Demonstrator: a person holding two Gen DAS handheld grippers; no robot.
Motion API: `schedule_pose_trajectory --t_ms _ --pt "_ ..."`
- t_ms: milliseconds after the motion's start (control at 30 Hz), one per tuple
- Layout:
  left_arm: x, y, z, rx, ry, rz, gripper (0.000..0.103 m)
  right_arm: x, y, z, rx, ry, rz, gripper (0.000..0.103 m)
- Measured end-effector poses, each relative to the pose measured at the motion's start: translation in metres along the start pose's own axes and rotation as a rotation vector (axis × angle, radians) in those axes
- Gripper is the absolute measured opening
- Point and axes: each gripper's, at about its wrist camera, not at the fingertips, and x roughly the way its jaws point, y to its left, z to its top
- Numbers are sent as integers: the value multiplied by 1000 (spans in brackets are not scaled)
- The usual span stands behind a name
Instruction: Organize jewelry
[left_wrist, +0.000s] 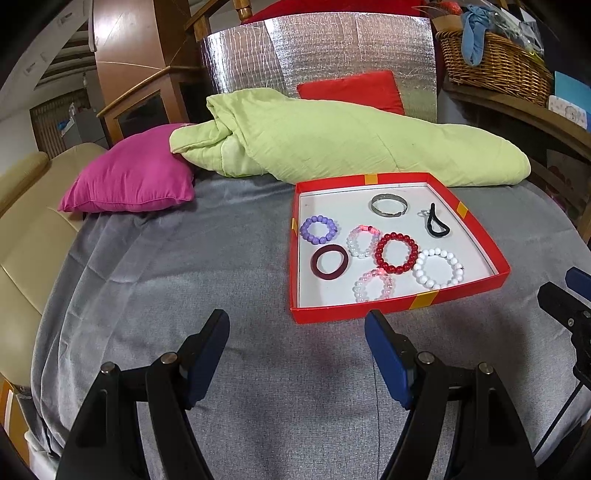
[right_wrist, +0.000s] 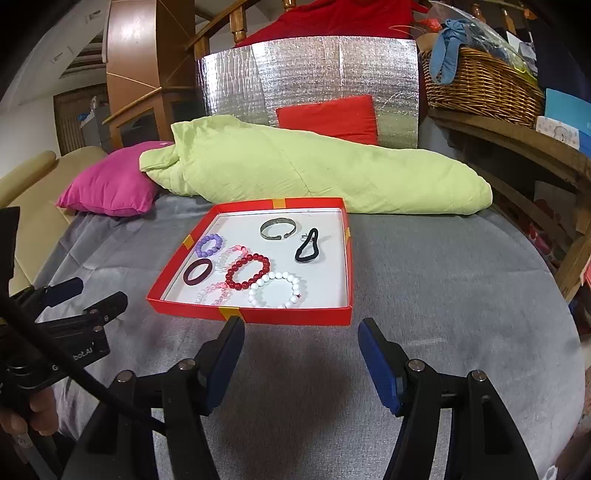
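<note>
Grey fabric (left_wrist: 221, 295) covers the surface, which looks like a bed or couch; I cannot tell which. At its far edge lie a magenta cushion (left_wrist: 133, 177) at 10 o'clock and a rolled pale-green quilt (left_wrist: 332, 144) at 12 o'clock, its long axis running left to right, one end resting on the cushion. Behind stand a silver foil-faced panel (left_wrist: 317, 51) with a red cushion (left_wrist: 351, 90) against it, wooden furniture, and a wicker basket (left_wrist: 491, 62) on a wooden shelf at 2 o'clock. A cream seat adjoins at 9 o'clock.

Task items: a shallow red tray (left_wrist: 369, 314) with white floor sits flat on the fabric, just beyond both grippers; in the left wrist view its sides splay outward toward the viewer. Inside, all lying flat:
- silver bangle (left_wrist: 389, 205), far centre, its gap showing toward 4 o'clock in the right wrist view
- black hair tie (left_wrist: 437, 221), elongated, long axis running 11 to 5 o'clock in the left view
- purple bead bracelet (left_wrist: 319, 230), far left
- maroon hair band (left_wrist: 330, 259), near left
- red bead bracelet (left_wrist: 396, 253), centre, touching the white bead bracelet (left_wrist: 438, 268)
- two clear-pink bead bracelets (left_wrist: 362, 242), one far, one near

Left gripper (left_wrist: 297, 354): fingers spread apart, holding nothing, above the fabric. Right gripper (right_wrist: 301, 358): fingers likewise spread, empty, aimed at the tray's near wall
</note>
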Motion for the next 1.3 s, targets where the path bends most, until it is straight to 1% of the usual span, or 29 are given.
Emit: schedule_pose_trajectory --t_ms 1300 --pt "0 2 -1 6 6 14 77 -3 -1 0 8 -18 1 68"
